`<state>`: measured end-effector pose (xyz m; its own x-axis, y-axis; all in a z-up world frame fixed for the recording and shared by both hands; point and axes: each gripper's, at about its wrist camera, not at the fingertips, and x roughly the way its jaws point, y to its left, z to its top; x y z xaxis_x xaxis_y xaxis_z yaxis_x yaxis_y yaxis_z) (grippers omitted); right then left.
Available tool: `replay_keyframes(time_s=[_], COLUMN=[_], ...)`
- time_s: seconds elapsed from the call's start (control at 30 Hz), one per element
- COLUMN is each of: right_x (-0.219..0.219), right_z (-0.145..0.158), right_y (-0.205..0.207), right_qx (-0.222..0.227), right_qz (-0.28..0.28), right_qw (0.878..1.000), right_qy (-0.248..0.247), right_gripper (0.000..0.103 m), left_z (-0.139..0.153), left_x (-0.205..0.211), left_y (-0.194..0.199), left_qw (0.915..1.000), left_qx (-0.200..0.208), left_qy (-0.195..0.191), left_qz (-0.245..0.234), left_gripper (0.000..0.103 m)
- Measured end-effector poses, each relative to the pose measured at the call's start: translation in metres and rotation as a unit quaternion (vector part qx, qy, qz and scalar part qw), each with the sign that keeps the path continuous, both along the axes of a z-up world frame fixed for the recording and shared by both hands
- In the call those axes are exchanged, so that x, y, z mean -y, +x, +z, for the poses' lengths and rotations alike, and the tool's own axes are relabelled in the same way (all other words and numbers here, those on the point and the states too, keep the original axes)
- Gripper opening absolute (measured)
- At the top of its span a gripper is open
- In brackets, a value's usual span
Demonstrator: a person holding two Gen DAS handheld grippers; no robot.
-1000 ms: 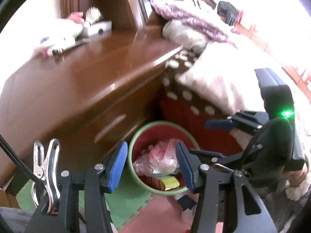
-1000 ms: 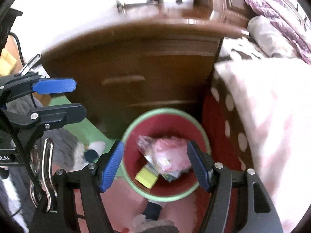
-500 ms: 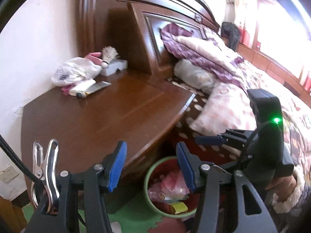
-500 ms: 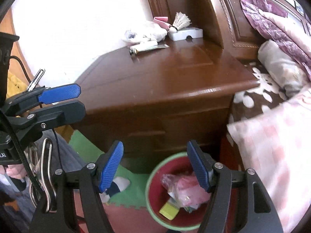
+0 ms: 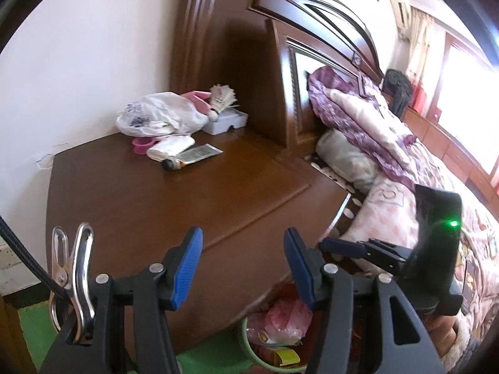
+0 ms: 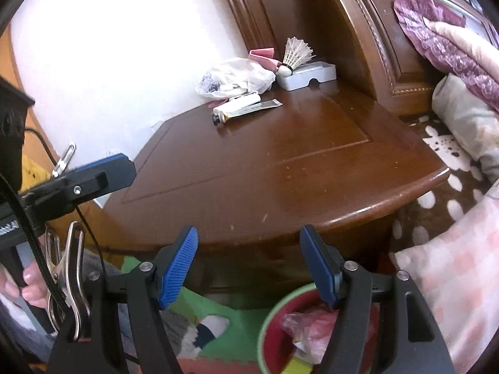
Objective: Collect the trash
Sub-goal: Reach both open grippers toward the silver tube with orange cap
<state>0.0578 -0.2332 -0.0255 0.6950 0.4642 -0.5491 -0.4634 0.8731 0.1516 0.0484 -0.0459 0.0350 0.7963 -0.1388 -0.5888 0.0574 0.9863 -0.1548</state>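
My left gripper (image 5: 243, 258) is open with nothing between its blue pads, above the front edge of the brown nightstand (image 5: 187, 202). My right gripper (image 6: 249, 255) is also open and holds nothing, a little before the same nightstand (image 6: 280, 162). A green-rimmed red bin (image 5: 246, 339) stands on the floor below, with pink plastic (image 5: 283, 314) and a yellow wrapper in it. In the right wrist view the bin (image 6: 268, 314) sits at the bottom, partly behind my right finger. At the back of the nightstand lie a crumpled white plastic bag (image 5: 156, 115) and a squeezed tube (image 5: 193, 155).
A shuttlecock (image 6: 296, 53) rests on a white box (image 6: 308, 76) by the headboard (image 6: 374, 31). A bed with pink and purple bedding (image 5: 374, 131) is on the right. Green and pink foam mats (image 6: 237, 299) cover the floor. A hand holds the left gripper's handle at the left edge.
Both grippers have risen and tipped up from just over the bin to the nightstand's height. The bin has slid to the bottom of both views. Both stay open with nothing held.
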Motion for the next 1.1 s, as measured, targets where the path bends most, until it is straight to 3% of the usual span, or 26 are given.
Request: replay_keyframes(time_s=[0.5, 0.87, 1.1], right_x=[-0.016, -0.033, -0.040], right_z=[0.037, 0.027, 0.021], right_y=[0.025, 0.051, 0.073], right_qx=[0.047, 0.042, 0.023], right_qz=[-0.012, -0.023, -0.033], right_qw=[0.997, 0.998, 0.998], right_qy=[0.059, 0.034, 0.051], right_gripper=[0.072, 0.072, 0.072], left_z=[0.009, 0.003, -0.002], left_x=[-0.023, -0.045, -0.056], left_y=[0.024, 0.051, 0.067], left_qw=[0.9991, 0.9985, 0.9979], left_qx=[0.022, 0.009, -0.005], left_qy=[0.016, 0.009, 0.011], left_qz=[0.031, 0.052, 0.064], left_gripper=[0.057, 0.057, 0.057])
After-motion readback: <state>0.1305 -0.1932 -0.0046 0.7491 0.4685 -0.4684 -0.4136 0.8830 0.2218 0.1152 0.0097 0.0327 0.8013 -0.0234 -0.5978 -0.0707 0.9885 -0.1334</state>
